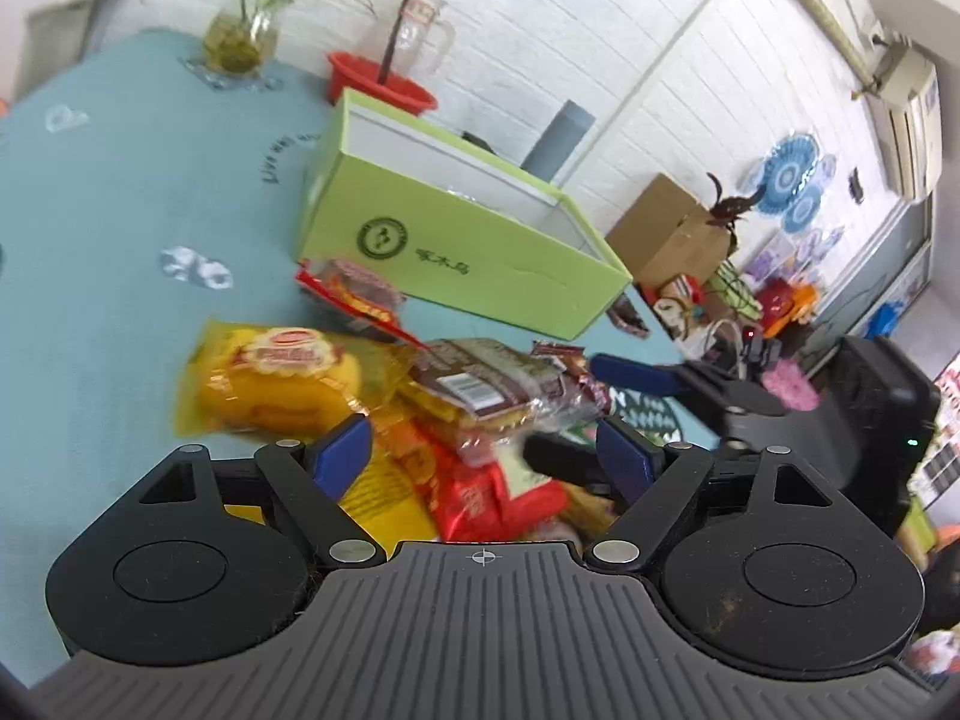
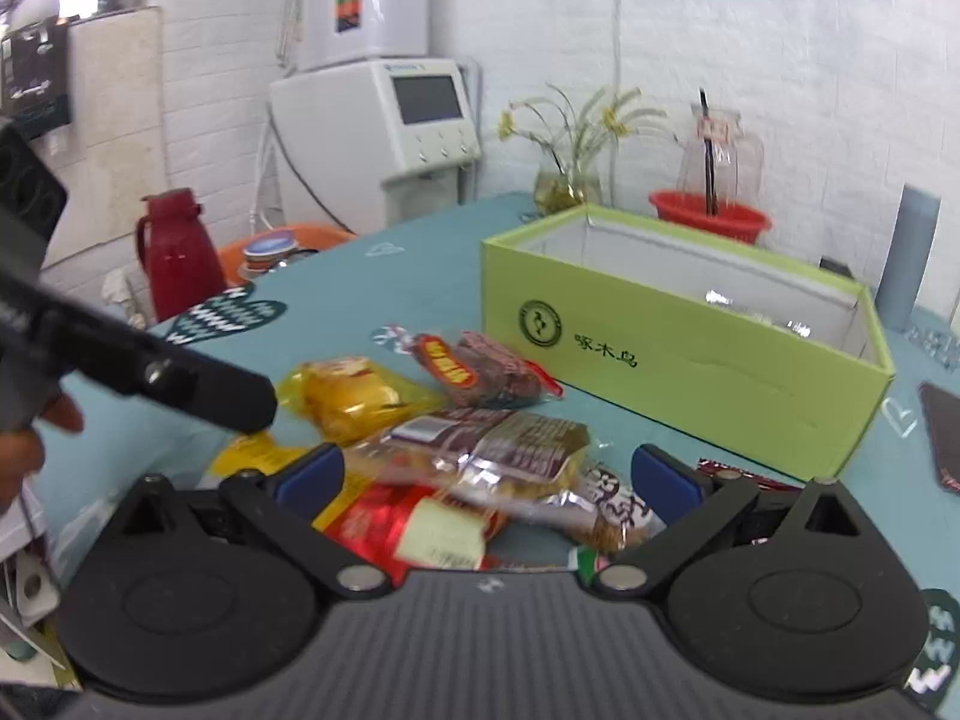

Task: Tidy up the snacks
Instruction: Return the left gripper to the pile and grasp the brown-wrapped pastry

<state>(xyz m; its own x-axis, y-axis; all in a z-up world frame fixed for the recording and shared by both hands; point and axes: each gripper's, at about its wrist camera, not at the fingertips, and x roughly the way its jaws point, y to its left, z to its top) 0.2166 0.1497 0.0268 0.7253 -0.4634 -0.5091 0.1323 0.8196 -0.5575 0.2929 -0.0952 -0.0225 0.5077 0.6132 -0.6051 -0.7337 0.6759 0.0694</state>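
Note:
A pile of wrapped snacks lies on the blue tablecloth in front of an open green box (image 1: 468, 252) (image 2: 690, 354). It holds a yellow cake pack (image 1: 270, 384) (image 2: 348, 396), a brown-wrapped pack (image 1: 480, 384) (image 2: 492, 438), a red-and-dark pack (image 1: 354, 288) (image 2: 480, 366) and a red packet (image 1: 480, 498) (image 2: 408, 522). My left gripper (image 1: 486, 456) is open, its jaws astride the pile just above it. My right gripper (image 2: 504, 480) is open over the same pile; it shows in the left wrist view (image 1: 636, 378) at the right. A few shiny packs (image 2: 750, 312) lie inside the box.
A red bowl (image 1: 378, 84) (image 2: 708, 216), a glass jug (image 1: 414, 30) and a flower vase (image 1: 240, 42) (image 2: 564, 186) stand behind the box. A red thermos (image 2: 180, 252) and white appliance (image 2: 384, 120) are off the table's far left. A dark object (image 2: 942, 438) lies right of the box.

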